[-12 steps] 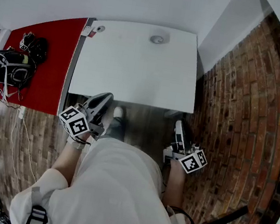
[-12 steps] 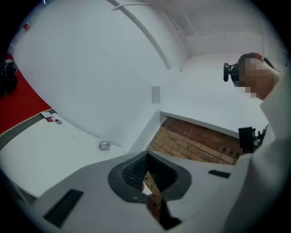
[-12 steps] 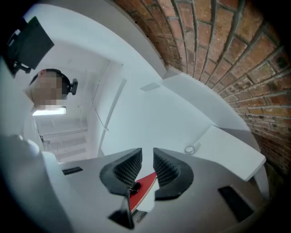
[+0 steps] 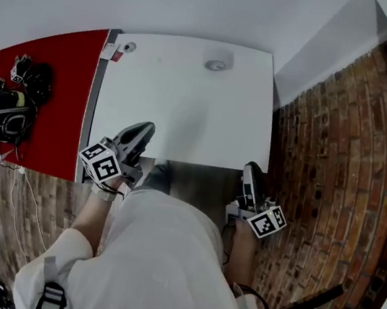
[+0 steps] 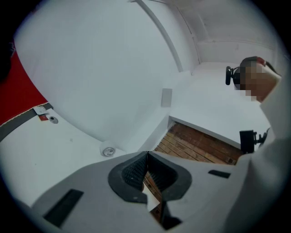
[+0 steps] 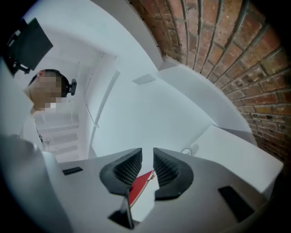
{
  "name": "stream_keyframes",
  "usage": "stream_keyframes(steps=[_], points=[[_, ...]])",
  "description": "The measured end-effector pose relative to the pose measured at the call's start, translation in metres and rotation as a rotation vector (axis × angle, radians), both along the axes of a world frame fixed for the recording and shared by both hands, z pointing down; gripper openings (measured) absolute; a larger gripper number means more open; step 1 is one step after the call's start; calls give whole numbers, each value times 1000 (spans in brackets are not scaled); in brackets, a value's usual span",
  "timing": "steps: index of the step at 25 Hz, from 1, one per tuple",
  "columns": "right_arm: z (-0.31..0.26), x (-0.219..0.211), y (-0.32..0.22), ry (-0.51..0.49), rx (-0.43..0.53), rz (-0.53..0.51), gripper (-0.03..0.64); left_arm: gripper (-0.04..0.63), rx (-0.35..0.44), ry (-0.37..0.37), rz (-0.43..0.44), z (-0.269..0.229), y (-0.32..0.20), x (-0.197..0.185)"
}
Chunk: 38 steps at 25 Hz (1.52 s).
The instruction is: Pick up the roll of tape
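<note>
The roll of tape [image 4: 216, 65] is a small pale ring lying flat near the far edge of the white table [image 4: 185, 112]. It also shows small in the left gripper view as the tape [image 5: 108, 151] and in the right gripper view as the tape [image 6: 186, 151]. My left gripper [image 4: 143, 133] hovers over the table's near left edge, well short of the roll. Its jaws are shut and empty in its own view [image 5: 148, 157]. My right gripper [image 4: 250, 172] sits at the table's near right corner. Its jaws [image 6: 148, 155] are shut with nothing between them.
A red surface [image 4: 59, 85] adjoins the table on the left and carries black bags and straps [image 4: 0, 112]. A small round item [image 4: 128, 47] lies at the table's far left corner. Brick-pattern floor [image 4: 322, 170] runs along the right, and white walls stand behind.
The table has come closer in the head view. The left gripper's tip now reaches over the near edge, and the right gripper meets the near corner. Both stay shut.
</note>
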State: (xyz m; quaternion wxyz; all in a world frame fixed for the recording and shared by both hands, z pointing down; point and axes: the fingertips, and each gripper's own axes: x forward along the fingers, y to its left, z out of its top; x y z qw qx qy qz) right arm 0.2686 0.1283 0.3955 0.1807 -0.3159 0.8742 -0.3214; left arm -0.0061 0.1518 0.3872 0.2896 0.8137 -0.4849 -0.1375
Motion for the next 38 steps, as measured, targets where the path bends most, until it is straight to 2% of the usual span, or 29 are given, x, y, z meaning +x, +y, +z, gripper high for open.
stream_keyframes(steps=[14, 18, 21, 28, 38], points=[[14, -118, -122, 142, -49, 9, 78, 9, -59, 50, 6, 46, -100, -134], [21, -153, -154, 162, -70, 7, 78, 9, -111, 59, 7, 59, -121, -167], [26, -175, -175, 232, -63, 8, 80, 9, -127, 70, 11, 69, -133, -188], [44, -201, -209, 363, -43, 14, 80, 9, -184, 62, 26, 85, -144, -211], [93, -204, -257, 748, 83, 15, 161, 9, -225, 72, 19, 96, -137, -195]])
